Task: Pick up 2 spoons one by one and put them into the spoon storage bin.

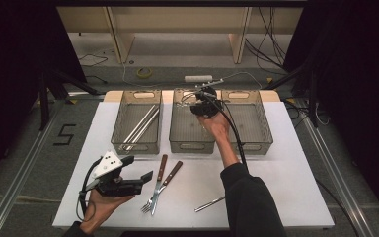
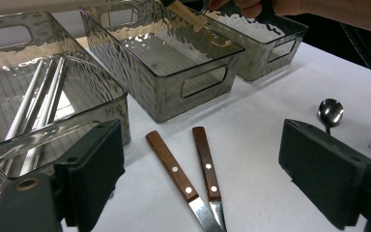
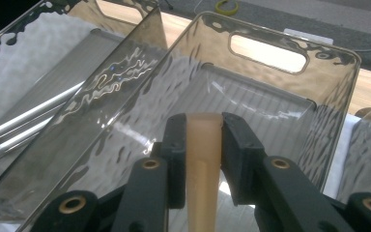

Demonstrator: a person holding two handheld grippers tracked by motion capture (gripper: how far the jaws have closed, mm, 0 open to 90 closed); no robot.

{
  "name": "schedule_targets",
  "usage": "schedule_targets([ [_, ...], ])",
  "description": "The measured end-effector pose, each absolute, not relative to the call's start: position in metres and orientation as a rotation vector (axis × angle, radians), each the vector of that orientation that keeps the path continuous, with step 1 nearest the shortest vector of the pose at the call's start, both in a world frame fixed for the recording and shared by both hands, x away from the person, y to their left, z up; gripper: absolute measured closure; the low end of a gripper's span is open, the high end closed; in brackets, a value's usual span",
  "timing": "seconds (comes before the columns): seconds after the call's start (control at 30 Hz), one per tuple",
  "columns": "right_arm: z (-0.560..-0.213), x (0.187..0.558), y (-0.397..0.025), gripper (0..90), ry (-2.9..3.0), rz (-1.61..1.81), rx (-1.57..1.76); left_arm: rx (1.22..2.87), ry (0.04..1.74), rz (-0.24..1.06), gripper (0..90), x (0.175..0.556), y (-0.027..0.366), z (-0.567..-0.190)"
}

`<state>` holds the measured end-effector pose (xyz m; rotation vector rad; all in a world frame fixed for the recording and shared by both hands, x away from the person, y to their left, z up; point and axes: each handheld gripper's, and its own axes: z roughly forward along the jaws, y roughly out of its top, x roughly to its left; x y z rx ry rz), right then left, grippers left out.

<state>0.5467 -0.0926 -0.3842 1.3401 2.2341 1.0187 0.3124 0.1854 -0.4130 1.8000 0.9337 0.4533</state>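
Note:
My right gripper (image 1: 201,107) hangs over the middle smoky plastic bin (image 1: 191,145), its jaws shut on the pale wooden handle of a utensil (image 3: 203,159). In the left gripper view, the utensil's (image 2: 207,31) far end dips inside that bin (image 2: 193,92). My left gripper (image 1: 139,169) is low at the front left of the white mat, open and holding nothing. Just ahead of it lie two wooden-handled forks (image 1: 160,185) side by side, their handles (image 2: 188,164) between the jaws in the left gripper view. A metal spoon (image 1: 209,203) lies to the right of them.
The left bin (image 1: 138,143) holds several long metal rods (image 1: 140,126). The right bin (image 1: 256,145) stands beside the middle one. All three sit along the back of the white mat (image 1: 286,187). Cables, a yellow tape roll (image 1: 144,72) and a white cylinder (image 1: 198,78) lie beyond the table.

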Motion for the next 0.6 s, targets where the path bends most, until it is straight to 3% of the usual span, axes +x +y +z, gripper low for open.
schedule_targets([
  [0.17, -0.385, 0.548, -0.094, 67.9, 2.223, 1.033, 1.384, 1.806, 0.932, 0.452, 15.8, 0.313, 0.185, -0.413],
  [0.4, -0.378, 0.545, -0.101, 46.9, 2.271, 1.079, 1.389, 1.799, 0.936, 0.451, 15.8, 0.313, 0.185, -0.414],
  [0.6, -0.365, 0.528, -0.106, 36.6, 2.383, 1.133, 1.216, 1.806, 0.934, 0.452, 15.8, 0.313, 0.185, -0.414],
])
